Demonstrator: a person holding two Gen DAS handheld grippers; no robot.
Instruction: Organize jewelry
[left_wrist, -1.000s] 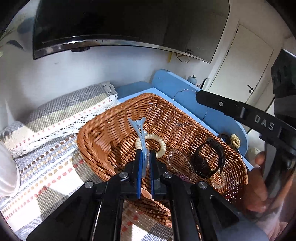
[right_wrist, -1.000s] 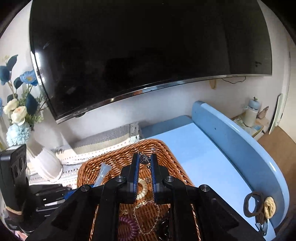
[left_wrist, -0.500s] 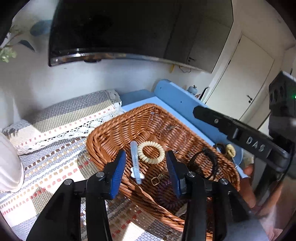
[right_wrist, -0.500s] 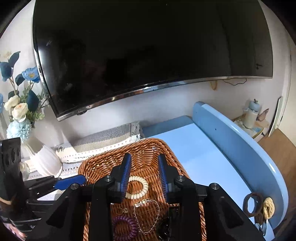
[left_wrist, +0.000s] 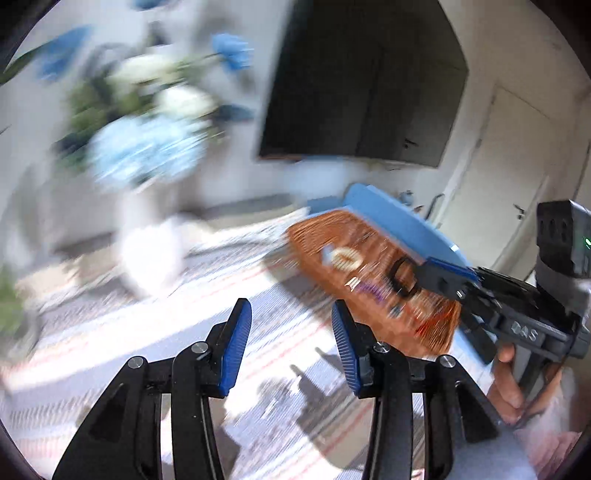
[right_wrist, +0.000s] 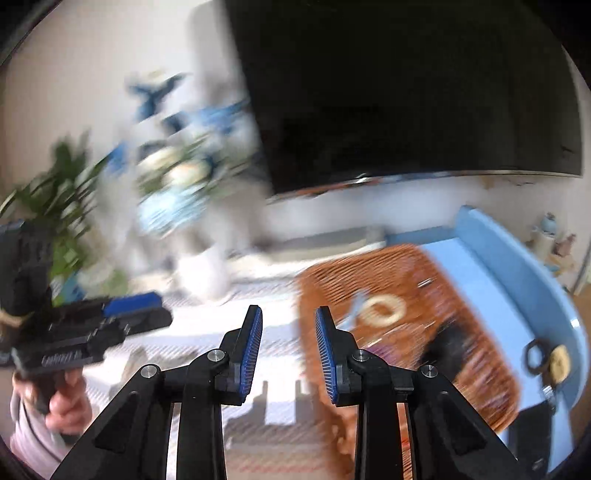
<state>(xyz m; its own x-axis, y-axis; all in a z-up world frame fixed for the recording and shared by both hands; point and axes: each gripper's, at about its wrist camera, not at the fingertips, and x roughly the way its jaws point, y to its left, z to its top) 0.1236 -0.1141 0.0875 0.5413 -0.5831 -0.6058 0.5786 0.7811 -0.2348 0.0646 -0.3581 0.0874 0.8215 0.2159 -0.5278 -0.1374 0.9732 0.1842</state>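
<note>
Blue-padded left gripper (left_wrist: 291, 319) | jaws wide, empty | right gripper (right_wrist: 289, 319) likewise

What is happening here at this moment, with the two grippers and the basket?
A person holds a gripper in each hand. The left gripper and the right gripper are both open and empty, above the striped cloth. The wicker basket sits to their right, with a cream bead bracelet and other blurred pieces inside. The pictures are motion-blurred.

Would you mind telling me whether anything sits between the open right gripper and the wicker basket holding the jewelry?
Nothing visible does. The right gripper hangs open over the striped cloth, and the wicker basket lies just to its right, unobstructed, though the frame is motion-blurred.
</note>
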